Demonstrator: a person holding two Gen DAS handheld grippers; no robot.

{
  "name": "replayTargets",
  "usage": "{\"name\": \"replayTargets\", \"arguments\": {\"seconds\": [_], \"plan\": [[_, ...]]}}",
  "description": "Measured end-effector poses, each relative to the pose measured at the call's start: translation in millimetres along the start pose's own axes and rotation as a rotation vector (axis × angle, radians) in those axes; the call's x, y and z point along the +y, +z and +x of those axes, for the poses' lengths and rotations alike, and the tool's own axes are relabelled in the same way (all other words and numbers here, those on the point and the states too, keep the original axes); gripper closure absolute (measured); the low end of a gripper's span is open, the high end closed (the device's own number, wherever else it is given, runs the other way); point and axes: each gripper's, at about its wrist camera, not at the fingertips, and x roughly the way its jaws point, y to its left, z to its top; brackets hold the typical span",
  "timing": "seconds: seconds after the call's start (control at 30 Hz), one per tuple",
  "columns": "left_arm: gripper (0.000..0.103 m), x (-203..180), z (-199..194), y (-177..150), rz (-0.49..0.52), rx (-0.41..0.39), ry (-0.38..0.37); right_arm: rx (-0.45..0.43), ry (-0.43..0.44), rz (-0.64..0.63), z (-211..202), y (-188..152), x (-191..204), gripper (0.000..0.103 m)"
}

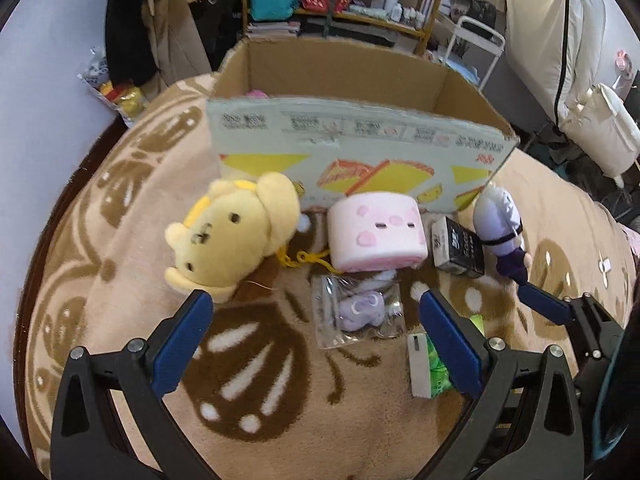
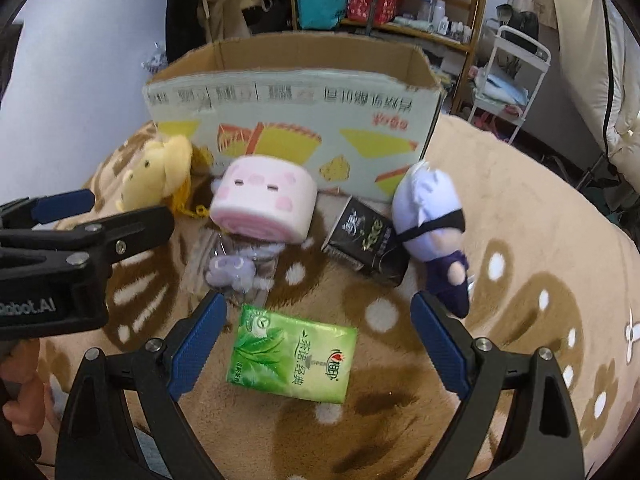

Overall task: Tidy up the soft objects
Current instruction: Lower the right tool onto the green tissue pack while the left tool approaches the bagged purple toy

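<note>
An open cardboard box [image 1: 360, 152] [image 2: 288, 120] stands on the patterned blanket. In front of it lie a yellow bear plush [image 1: 232, 236] [image 2: 154, 172], a pink roll plush [image 1: 376, 236] [image 2: 264, 204], a white-haired doll in purple [image 1: 502, 232] [image 2: 434, 228], a small purple plush in a clear bag [image 1: 360, 310] [image 2: 232, 270], a black pack [image 1: 458, 248] [image 2: 366, 236] and a green tissue pack [image 2: 292, 356] [image 1: 436, 368]. My left gripper [image 1: 316, 312] is open, just short of the bagged plush. My right gripper [image 2: 318, 312] is open over the tissue pack.
The brown and beige blanket [image 1: 260, 380] [image 2: 520, 280] covers the surface. Behind the box stand a wooden shelf [image 2: 400, 8], hanging clothes [image 1: 152, 20] and a white cart [image 2: 512, 80]. A wall [image 1: 40, 100] is at the left.
</note>
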Motion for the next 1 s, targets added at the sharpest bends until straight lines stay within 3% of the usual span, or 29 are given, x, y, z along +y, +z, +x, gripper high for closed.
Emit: {"name": "replayTargets", "arguments": {"seconds": [0.27,0.4,0.57,0.7,1.0], "plan": [[0.002,2.7,29.7,-7.5,-0.046,0.093,-0.034,0.120,0.061,0.022,29.8,-15.1,5.1,0.006],[0.002,7.2,42.5,-7.9,-0.072,0.131,-0.062,0.158,0.097,0.024,37.0,-19.6,6.3,0.021],[0.002,6.4,59.8,-7.8,-0.082,0.169,-0.083,0.154,0.129,0.029,40.1,-26.0,7.5,0.021],[0.002,4.2,72.9,-6.3,-0.079,0.199,-0.089,0.128,0.060,0.018,36.5,-26.2,2.3,0.021],[0.002,-1.5,101.8,8.3,-0.085,0.232,-0.062,0.142,0.028,0.081,42.1,-24.8,-24.2,0.021]]}}
